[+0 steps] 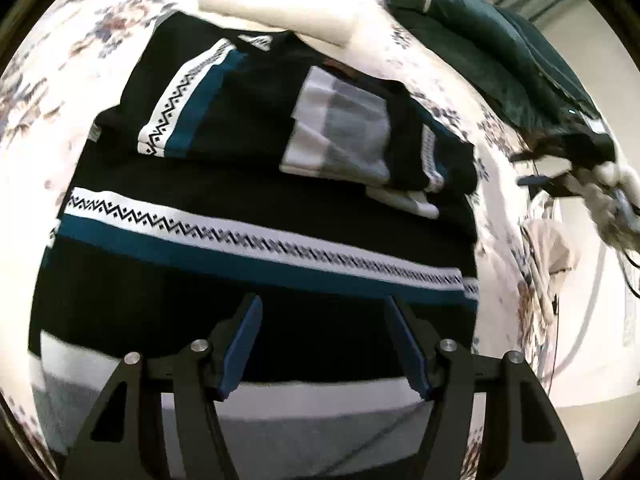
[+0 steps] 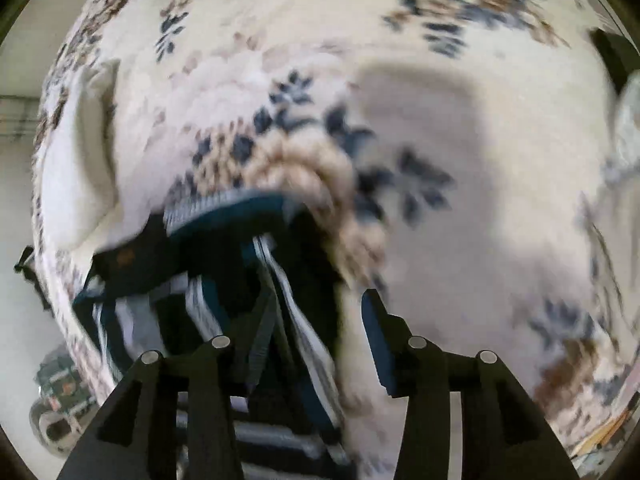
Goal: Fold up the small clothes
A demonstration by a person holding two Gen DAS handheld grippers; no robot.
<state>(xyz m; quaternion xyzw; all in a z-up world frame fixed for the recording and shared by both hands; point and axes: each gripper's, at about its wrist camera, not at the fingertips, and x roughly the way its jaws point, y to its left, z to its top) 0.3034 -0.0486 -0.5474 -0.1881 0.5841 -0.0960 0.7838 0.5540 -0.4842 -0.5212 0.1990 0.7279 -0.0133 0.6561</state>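
A black knit garment (image 1: 248,168) with white zigzag bands, teal stripes and grey-white blocks lies partly folded on a floral bedspread (image 1: 100,40). My left gripper (image 1: 324,304) is open just above its near part, with nothing between the fingers. In the right wrist view the same garment (image 2: 224,276) lies bunched at lower left. My right gripper (image 2: 316,300) is open, its left finger over or in the folds and its right finger (image 2: 376,332) beside the garment's edge. The view is blurred.
A dark green garment pile (image 1: 500,48) lies at the far right of the bed. A white pillow or folded cloth (image 1: 288,8) lies behind the black garment. The bed edge, with cables and cloth (image 1: 552,240), is at the right. Floral bedspread (image 2: 440,160) stretches ahead of the right gripper.
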